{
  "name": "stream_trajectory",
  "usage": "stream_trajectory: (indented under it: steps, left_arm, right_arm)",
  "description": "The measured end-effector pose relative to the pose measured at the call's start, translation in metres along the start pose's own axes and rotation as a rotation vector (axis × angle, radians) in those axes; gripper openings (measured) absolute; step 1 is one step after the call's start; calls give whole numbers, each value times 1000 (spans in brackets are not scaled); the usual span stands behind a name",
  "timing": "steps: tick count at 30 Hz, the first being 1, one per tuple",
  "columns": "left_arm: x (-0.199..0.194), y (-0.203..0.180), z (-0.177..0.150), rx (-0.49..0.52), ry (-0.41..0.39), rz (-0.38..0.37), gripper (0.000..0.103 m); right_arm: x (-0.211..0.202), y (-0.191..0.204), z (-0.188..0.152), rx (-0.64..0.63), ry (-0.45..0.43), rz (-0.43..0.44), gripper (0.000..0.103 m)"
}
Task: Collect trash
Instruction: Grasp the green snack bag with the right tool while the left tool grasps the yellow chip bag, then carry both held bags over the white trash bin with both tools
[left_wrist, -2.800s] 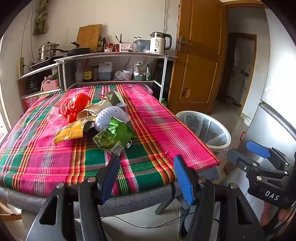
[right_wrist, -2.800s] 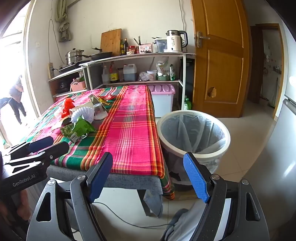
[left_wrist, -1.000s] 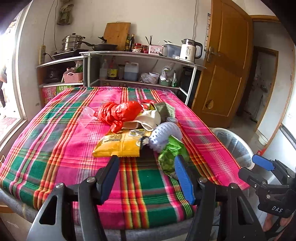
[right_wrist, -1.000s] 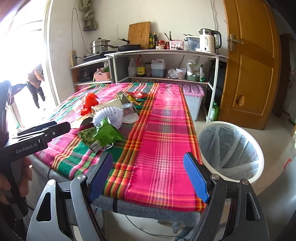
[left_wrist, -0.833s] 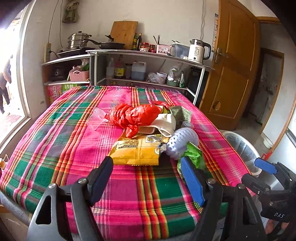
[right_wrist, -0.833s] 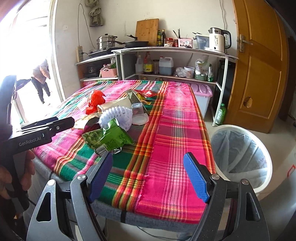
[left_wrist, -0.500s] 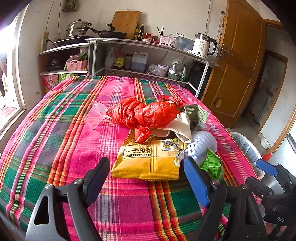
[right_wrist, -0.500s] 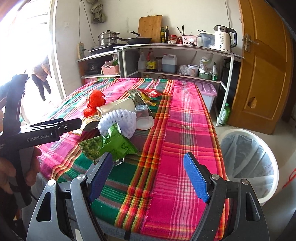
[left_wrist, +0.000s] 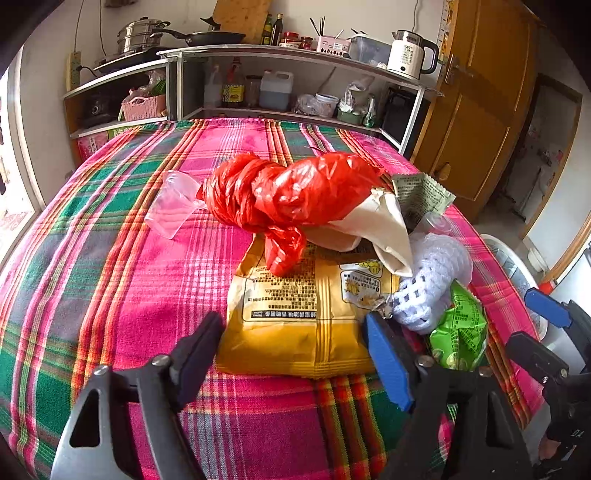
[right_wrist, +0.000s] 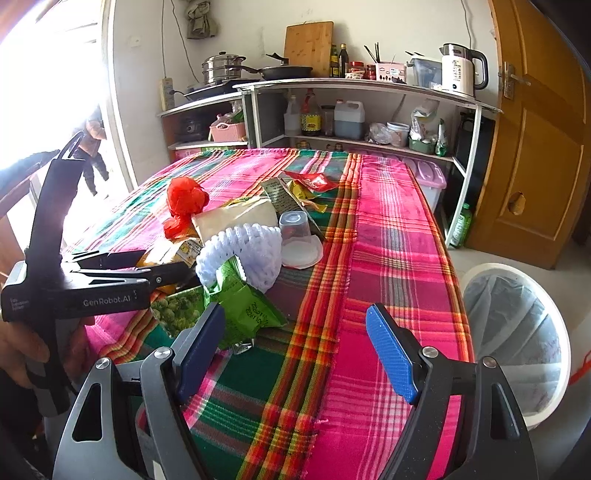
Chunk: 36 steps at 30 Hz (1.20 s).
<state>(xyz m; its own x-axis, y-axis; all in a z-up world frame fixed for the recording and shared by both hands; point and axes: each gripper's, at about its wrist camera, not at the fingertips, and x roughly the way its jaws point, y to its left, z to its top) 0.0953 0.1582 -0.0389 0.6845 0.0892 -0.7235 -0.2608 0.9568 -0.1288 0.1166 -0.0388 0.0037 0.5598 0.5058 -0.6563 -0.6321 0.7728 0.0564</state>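
the trash sits heaped mid-table: yellow bag (left_wrist: 299, 314) nearest, red bag (left_wrist: 291, 192) on it, green wrapper (left_wrist: 460, 326) and foam net (left_wrist: 432, 280) beside. left gripper (left_wrist: 295, 354) has just been opening, its fingers now wide apart and empty, flanking the yellow bag's near edge, likely for a grab. right gripper (right_wrist: 295, 349) is spread too, empty, near the green wrapper. the bin (right_wrist: 517, 332) waits beside the table (right_wrist: 388, 258).

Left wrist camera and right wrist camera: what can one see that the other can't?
Only the left wrist view shows the clear plastic cup lying on its side and the yellow snack bag's whole printed face.

Only the right wrist view shows the upside-down cup on a white lid, the red wrapper, and a person outside the bright doorway.

Both show the red plastic bag, white foam net, green snack bag, lined trash bin and kettle.
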Motion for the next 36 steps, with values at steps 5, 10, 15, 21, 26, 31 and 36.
stream_trajectory:
  steps: [5, 10, 15, 21, 26, 31, 36]
  left_arm:
    - [-6, 4, -3, -18, -18, -4, 68]
    - [-15, 12, -10, -32, -44, 8, 50]
    - [-22, 26, -18, -71, -50, -8, 28]
    - [-29, 32, -26, -86, -56, -33, 18]
    - [-35, 32, -31, -92, -63, -50, 5]
    - [-40, 25, -34, -83, -71, -62, 2]
    - [-47, 21, -33, -83, -91, -50, 2]
  right_arm:
    - [8, 4, 6, 0, 14, 43, 79]
    - [22, 10, 8, 14, 64, 121, 79]
    - [39, 19, 2, 25, 133, 178, 79]
    - [38, 22, 0, 47, 167, 177, 50]
    - [31, 17, -2, 66, 162, 172, 38]
    - [22, 11, -6, 85, 151, 165, 36]
    - [14, 3, -10, 110, 145, 167, 36]
